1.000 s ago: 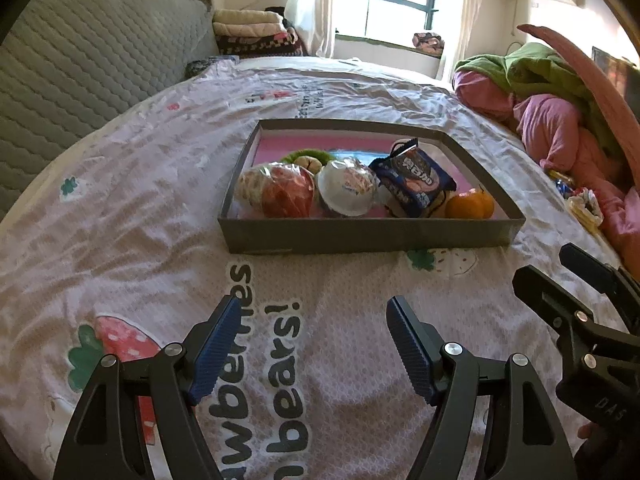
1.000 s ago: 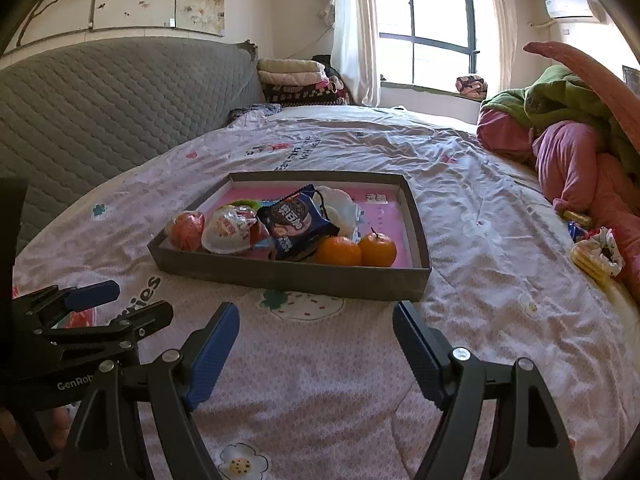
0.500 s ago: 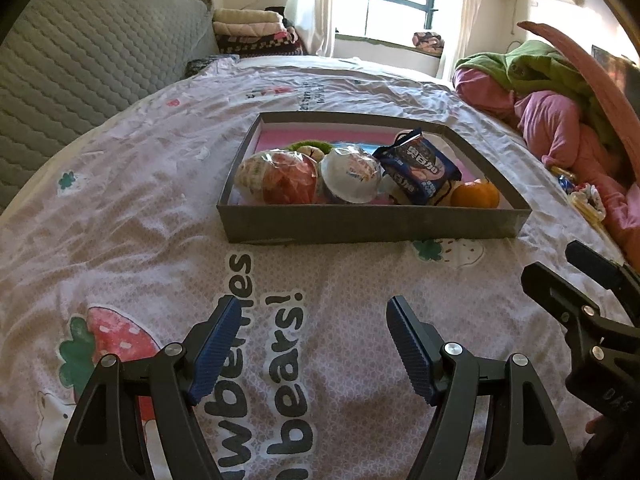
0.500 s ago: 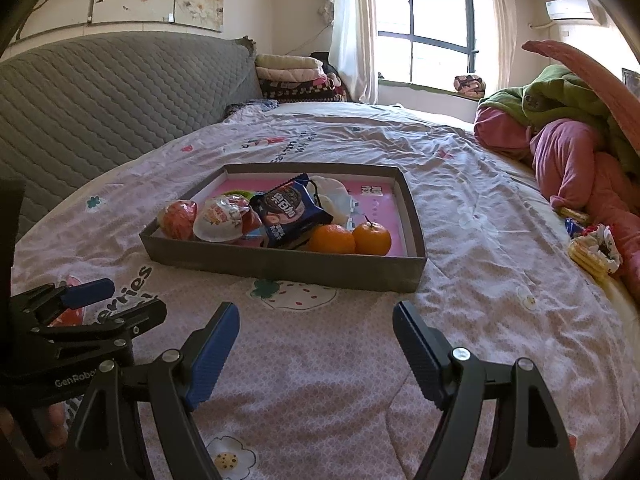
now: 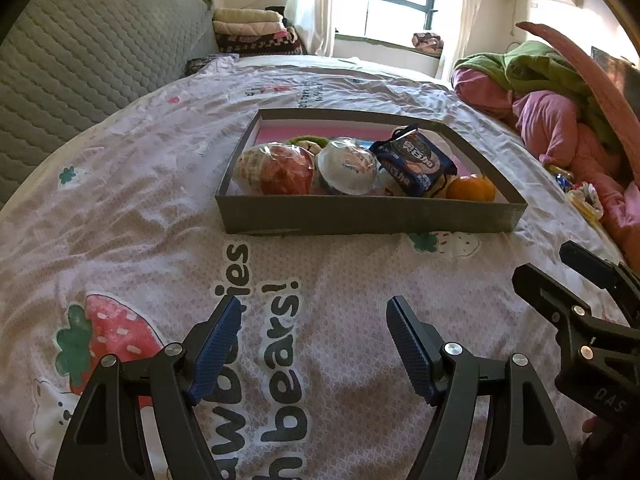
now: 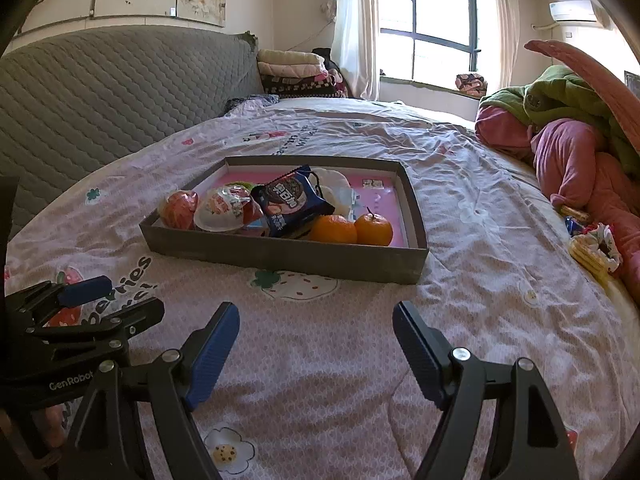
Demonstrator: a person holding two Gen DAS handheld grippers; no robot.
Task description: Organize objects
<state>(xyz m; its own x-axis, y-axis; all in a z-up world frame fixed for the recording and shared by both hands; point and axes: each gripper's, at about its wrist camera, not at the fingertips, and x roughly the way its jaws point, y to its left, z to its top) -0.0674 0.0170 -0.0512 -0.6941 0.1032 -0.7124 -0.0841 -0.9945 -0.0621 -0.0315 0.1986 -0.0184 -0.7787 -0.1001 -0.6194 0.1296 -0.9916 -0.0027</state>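
A: So where does the grey tray (image 6: 280, 258) sit?

B: On the bed, on the printed bedspread (image 6: 460, 208), at about twelve o'clock from both grippers and well apart from them. Its floor is pink.

A: What lies in it?

B: Seen from the right wrist: two oranges (image 6: 352, 229) touching each other at the tray's five o'clock corner, near the front wall. Just beside them, at nine o'clock, a blue biscuit packet (image 6: 290, 202) leans tilted. Further toward nine o'clock comes a white-lidded cup (image 6: 220, 214), then a red-and-white wrapped snack (image 6: 178, 210) in the left corner. Something green shows behind the cup; I cannot tell what it is.

A: And the grippers?

B: The left gripper (image 5: 314, 340) hangs above the bedspread's black lettering, fingers (image 5: 218, 344) wide apart, nothing between them. The right gripper (image 6: 316, 344) hangs over plain bedspread, fingers (image 6: 212, 350) equally wide apart, also empty. Each one shows in the other's view: the right at three o'clock, the left at nine o'clock.

A: Around that?

B: A grey quilted headboard (image 6: 100, 100) at ten o'clock, folded blankets (image 6: 296, 74) at twelve, a window (image 6: 432, 28) behind, and a heap of pink and green bedding (image 6: 568, 136) at two o'clock.
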